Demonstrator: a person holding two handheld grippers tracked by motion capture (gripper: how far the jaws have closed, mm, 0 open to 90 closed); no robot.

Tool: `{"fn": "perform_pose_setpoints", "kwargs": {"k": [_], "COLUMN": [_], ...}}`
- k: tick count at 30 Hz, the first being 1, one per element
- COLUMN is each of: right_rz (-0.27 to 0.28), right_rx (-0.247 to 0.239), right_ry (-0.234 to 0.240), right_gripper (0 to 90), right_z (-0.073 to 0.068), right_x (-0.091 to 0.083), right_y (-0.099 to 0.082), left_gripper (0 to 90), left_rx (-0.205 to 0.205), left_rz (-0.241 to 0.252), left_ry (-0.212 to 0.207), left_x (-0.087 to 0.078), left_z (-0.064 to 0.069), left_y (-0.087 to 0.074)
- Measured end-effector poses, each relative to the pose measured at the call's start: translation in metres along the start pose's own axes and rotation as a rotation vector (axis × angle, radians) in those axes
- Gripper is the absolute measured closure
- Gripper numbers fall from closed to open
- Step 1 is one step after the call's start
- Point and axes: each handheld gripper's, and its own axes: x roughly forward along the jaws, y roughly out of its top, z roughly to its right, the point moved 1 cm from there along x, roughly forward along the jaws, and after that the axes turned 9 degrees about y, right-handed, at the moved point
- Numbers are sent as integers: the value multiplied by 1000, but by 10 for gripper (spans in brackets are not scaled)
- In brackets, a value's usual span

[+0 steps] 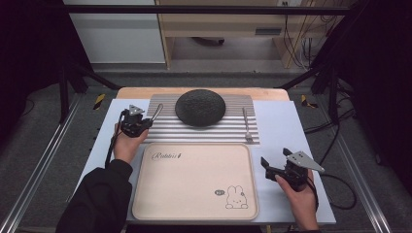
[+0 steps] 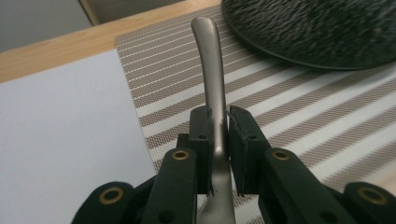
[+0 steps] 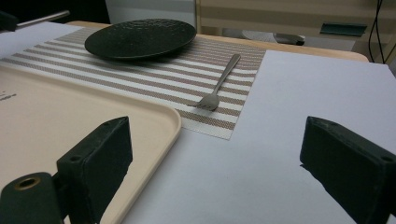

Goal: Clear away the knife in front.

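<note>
High view has the left gripper (image 1: 137,122) at the left edge of the striped placemat (image 1: 204,133), clamped on a metal utensil handle (image 1: 156,112) that pokes up toward the dark plate (image 1: 200,108) in the upper middle of the frame. Left gripper view confirms it — both pads squeeze the slim handle (image 2: 214,93) from either side, with the working end hidden below the jaws, so whether it is a knife or a spoon I cannot tell. Lower right of the high view, the right gripper (image 1: 273,167) hovers with jaws spread wide and nothing between them, just right of the beige tray (image 1: 194,182); the fork (image 1: 246,125) lies on the mat's right side. The risk, as I judge it: smooth, narrow metal in 2 flat pads could swivel or slide out if the hand tilts — and a swinging end might clip the plate rim beside it.
</note>
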Motion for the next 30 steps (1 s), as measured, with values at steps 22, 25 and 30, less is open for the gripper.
{"fn": "perform_pose_setpoints", "kwargs": {"k": [22, 25, 30], "right_rz": [-11, -13, -18], "right_rx": [-9, -13, -14], "right_ry": [-2, -4, -4], "right_gripper": [90, 89, 89], "right_z": [-2, -2, -2], "right_x": [1, 2, 2], "right_y": [0, -1, -1], "left_gripper": [800, 800, 800], "left_rx": [102, 102, 114], "left_rz": [77, 77, 75], "left_ry": [-247, -277, -295], "left_x": [-90, -93, -94], "left_z": [87, 94, 103], "left_y": [-37, -39, -41]}}
